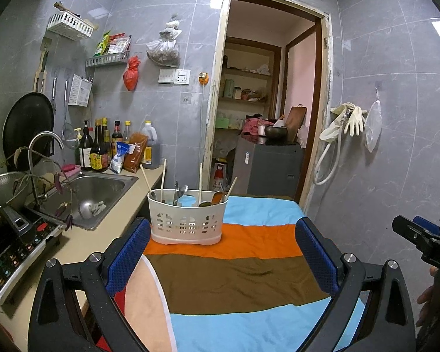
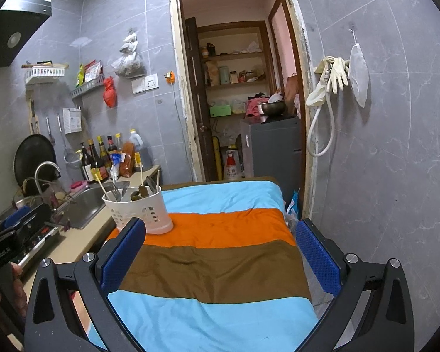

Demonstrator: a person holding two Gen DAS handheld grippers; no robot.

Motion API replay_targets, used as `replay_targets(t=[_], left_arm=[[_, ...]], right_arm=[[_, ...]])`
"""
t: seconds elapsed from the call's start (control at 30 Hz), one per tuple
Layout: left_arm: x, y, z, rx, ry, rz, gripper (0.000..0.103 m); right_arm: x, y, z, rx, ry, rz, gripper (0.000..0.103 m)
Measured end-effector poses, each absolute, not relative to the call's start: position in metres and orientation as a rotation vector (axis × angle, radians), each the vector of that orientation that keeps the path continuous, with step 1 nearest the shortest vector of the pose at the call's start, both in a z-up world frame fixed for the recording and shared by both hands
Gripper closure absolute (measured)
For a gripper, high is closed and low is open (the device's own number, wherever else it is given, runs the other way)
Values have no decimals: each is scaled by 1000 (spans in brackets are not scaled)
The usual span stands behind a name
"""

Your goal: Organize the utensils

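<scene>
A white slotted utensil holder (image 1: 187, 220) stands on the orange stripe of a striped cloth (image 1: 237, 275), holding chopsticks (image 1: 163, 180), spoons and forks. In the right wrist view the same holder (image 2: 140, 209) sits left of centre on the cloth (image 2: 220, 267). My left gripper (image 1: 223, 252) hovers open above the cloth, just short of the holder, with nothing between its blue pads. My right gripper (image 2: 220, 249) is open too, empty, to the right of the holder and further back. Each gripper shows at the edge of the other's view.
A counter on the left carries a steel sink (image 1: 94, 196) with a curved tap (image 1: 44, 143), an induction cooker (image 1: 14, 249) and several sauce bottles (image 1: 99, 146). A doorway (image 1: 267, 94) opens behind the cloth-covered table. Gloves and a hose (image 1: 340, 126) hang on the right wall.
</scene>
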State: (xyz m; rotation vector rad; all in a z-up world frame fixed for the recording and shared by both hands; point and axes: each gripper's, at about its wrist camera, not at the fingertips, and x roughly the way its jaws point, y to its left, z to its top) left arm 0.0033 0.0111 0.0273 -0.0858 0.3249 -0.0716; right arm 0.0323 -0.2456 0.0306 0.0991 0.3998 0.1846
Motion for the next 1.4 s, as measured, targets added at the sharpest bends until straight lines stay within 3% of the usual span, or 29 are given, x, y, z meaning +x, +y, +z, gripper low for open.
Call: replay_targets(t=[1.4], left_arm=[[2,9,27,-90,336,-67,6]], right_arm=[[32,-243,31,100,405,187,0]])
